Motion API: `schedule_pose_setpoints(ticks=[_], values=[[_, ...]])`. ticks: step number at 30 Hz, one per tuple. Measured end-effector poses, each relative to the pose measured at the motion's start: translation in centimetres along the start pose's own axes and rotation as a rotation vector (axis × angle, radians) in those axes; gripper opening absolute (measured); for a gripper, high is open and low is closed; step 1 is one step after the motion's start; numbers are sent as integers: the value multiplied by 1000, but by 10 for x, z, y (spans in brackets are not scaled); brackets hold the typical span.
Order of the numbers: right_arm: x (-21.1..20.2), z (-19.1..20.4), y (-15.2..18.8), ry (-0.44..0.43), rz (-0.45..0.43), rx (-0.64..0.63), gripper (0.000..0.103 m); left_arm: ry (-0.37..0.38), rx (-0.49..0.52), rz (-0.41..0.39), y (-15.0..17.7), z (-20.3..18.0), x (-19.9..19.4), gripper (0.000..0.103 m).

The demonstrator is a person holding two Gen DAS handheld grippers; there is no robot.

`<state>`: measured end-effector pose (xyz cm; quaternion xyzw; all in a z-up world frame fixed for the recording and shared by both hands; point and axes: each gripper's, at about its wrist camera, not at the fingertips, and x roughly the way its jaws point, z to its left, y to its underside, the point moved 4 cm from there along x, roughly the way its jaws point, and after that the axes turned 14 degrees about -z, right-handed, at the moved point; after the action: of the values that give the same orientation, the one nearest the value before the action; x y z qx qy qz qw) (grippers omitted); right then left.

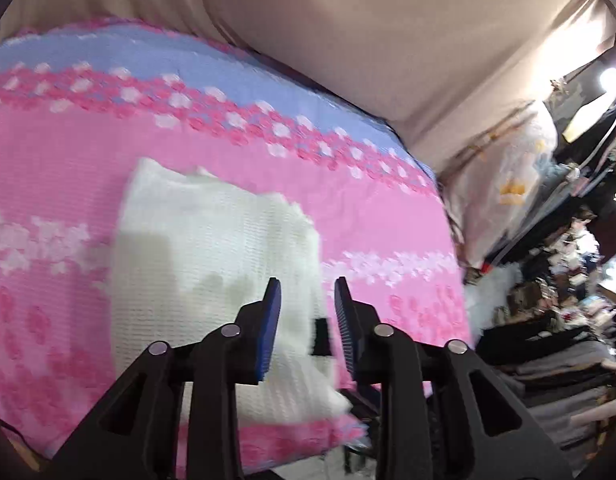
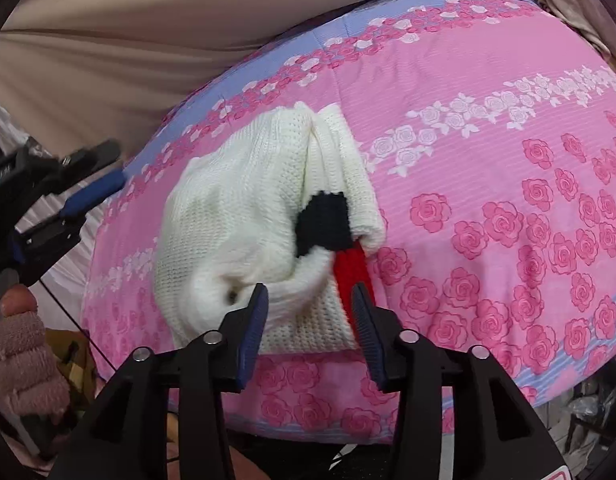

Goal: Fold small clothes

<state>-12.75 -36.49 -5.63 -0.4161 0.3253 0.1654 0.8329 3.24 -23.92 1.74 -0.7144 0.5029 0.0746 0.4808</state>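
Currently the white knitted garment [image 2: 244, 216] is lying bunched on the pink floral cloth [image 2: 487, 168] that is covering the work surface, with one part doubled over itself and a black patch [image 2: 323, 222] and a red strip [image 2: 353, 276] showing at the fold. The right gripper [image 2: 308, 312] is hovering just over the near hem with its jaws spread and gripping nothing; this placement is judged to be lining it up to take the lower edge near the red strip. The left gripper [image 1: 308, 304] is likewise standing with jaws apart and empty, aiming at the garment's near side, where the knit [image 1: 212, 248] is lying flatter. Both claws are probably being kept open because the fold is only partly formed and a fresh hold is needed. The garment is sitting toward the middle of the cloth, so open room is remaining on the rose-printed area to the right for spreading or turning it. The near edge of the cloth is dropping away just below the grippers, and the beige curtain [image 2: 128, 40] is closing off the far side, limiting travel there. Clutter [image 1: 567, 320] beyond the cloth's side edge in the left wrist view is lying well apart from the work.
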Motion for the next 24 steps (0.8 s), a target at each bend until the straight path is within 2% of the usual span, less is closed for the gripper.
schedule_pose_setpoints(ticks=[1, 4, 5, 6, 8, 13, 17, 19, 20, 21, 22, 24], values=[[0, -2, -1, -13, 2, 13, 47, -28, -1, -26, -4, 9, -9, 38], [5, -3, -8, -36, 21, 56, 54, -141, -12, -77, -11, 45, -33, 42], [9, -3, -11, -52, 29, 75, 55, -165, -14, -79, -13, 56, -36, 43], [11, -2, -13, -72, 38, 93, 57, -224, -21, -78, -11, 72, -39, 45], [17, -2, -19, -136, 65, 171, 60, -269, -56, -53, -3, 99, -47, 45], [33, -6, -31, -194, 114, 298, 61, -289, -112, -63, 14, 119, -66, 45], [56, 12, -43, -154, 130, 188, 62, -294, -130, -82, 15, 129, -75, 47], [79, 22, -42, -142, 170, 142, 61, -299, -138, -87, 13, 135, -79, 47], [90, 26, -39, -128, 185, 121, 56, -299, -139, -90, 12, 137, -82, 47], [100, 33, -35, -119, 210, 79, 20, -300, -136, -90, 12, 139, -83, 47], [102, 39, -36, -111, 213, 42, 11, -302, -134, -88, 12, 140, -83, 47], [77, 55, -57, -174, 104, 23, 10, -297, -126, -87, 10, 142, -86, 47]])
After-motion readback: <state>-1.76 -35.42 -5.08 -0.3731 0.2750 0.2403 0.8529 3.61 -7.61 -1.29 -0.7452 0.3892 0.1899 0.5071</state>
